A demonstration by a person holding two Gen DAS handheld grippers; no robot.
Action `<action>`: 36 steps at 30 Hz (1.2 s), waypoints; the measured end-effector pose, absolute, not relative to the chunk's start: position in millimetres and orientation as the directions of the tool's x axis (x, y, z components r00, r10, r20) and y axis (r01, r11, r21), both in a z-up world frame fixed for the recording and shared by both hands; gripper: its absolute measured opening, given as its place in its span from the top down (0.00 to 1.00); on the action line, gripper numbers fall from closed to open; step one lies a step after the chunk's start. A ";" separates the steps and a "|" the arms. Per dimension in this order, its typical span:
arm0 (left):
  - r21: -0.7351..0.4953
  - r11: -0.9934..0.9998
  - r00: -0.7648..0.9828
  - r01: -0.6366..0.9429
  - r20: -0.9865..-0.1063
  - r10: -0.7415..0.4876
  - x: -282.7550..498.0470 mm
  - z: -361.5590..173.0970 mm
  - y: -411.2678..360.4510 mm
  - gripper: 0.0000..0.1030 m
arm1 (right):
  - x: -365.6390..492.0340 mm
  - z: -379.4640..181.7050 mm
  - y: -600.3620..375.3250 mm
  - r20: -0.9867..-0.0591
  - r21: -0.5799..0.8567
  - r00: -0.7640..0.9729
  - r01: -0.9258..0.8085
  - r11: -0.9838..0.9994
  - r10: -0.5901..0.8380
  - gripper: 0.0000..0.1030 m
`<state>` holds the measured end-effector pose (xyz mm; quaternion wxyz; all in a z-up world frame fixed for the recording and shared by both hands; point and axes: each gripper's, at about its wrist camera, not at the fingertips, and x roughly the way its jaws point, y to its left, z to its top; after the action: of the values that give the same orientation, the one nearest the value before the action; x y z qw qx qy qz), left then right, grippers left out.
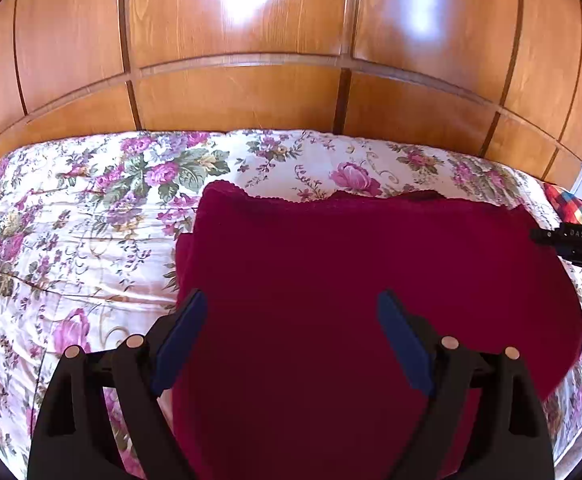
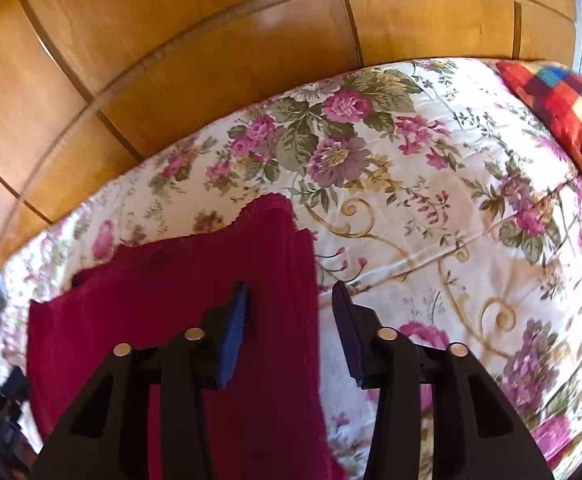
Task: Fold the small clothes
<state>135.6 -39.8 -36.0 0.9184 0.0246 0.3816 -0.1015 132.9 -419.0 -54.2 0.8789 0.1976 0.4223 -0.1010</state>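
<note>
One crimson knit garment (image 1: 331, 280) lies flat on the floral bedspread (image 1: 71, 220), long axis running left to right, scalloped edge toward the wooden wardrobe (image 1: 231, 100). Two claws hover empty: the left claw (image 1: 293, 336) spread wide above the cloth, the right claw (image 2: 289, 320) parted over its right edge. One checked pillow (image 2: 563, 112) sits far right. Letters "DAS" show on the right tool's body.

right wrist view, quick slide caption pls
Open right gripper straddles the right edge of a dark red garment on a floral bedspread.
</note>
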 end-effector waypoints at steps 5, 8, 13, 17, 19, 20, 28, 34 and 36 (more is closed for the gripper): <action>-0.017 0.988 0.625 0.157 -0.772 -0.112 159.7 -64.5 -42.5 0.17 | 139.7 -76.0 -425.5 -0.813 0.206 0.582 0.345 0.916 -0.036 0.82; -0.005 0.988 0.637 0.155 -0.764 -0.103 158.8 -68.4 -44.8 0.16 | 139.6 -76.9 -427.4 -0.808 0.206 0.589 0.320 0.925 -0.024 0.81; 0.004 0.988 0.655 0.152 -0.749 -0.098 155.9 -67.0 -43.7 0.17 | 120.3 -69.8 -445.4 -0.774 0.294 0.633 0.324 0.899 0.025 0.39; 0.028 0.989 0.670 0.147 -0.738 -0.079 152.1 -63.0 -46.1 0.17 | 95.3 -74.7 -454.7 -0.750 0.380 0.655 0.313 0.871 0.092 0.33; 0.034 0.989 0.678 0.145 -0.731 -0.075 149.4 -60.3 -47.0 0.17 | 82.6 -80.3 -458.6 -0.731 0.454 0.662 0.296 0.840 0.162 0.32; 0.036 0.989 0.685 0.146 -0.725 -0.075 147.1 -57.7 -47.4 0.17 | 76.7 -82.7 -460.4 -0.718 0.491 0.669 0.291 0.821 0.192 0.32; 0.030 0.986 0.714 0.166 -0.693 -0.099 127.6 -39.6 -50.3 0.17 | 51.7 -97.7 -464.9 -0.642 0.655 0.683 0.254 0.712 0.347 0.32; 0.022 0.982 0.711 0.188 -0.693 -0.121 115.2 -37.7 -54.1 0.18 | 40.1 -100.6 -462.7 -0.615 0.698 0.676 0.227 0.679 0.406 0.32; 0.015 0.980 0.705 0.200 -0.697 -0.133 110.8 -39.2 -55.5 0.22 | 34.2 -101.2 -461.6 -0.603 0.714 0.673 0.216 0.666 0.428 0.32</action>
<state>110.8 -55.5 -39.2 0.9221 0.0446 0.3736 -0.0901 34.2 -461.6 -101.2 0.8208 0.4034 0.3991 0.0647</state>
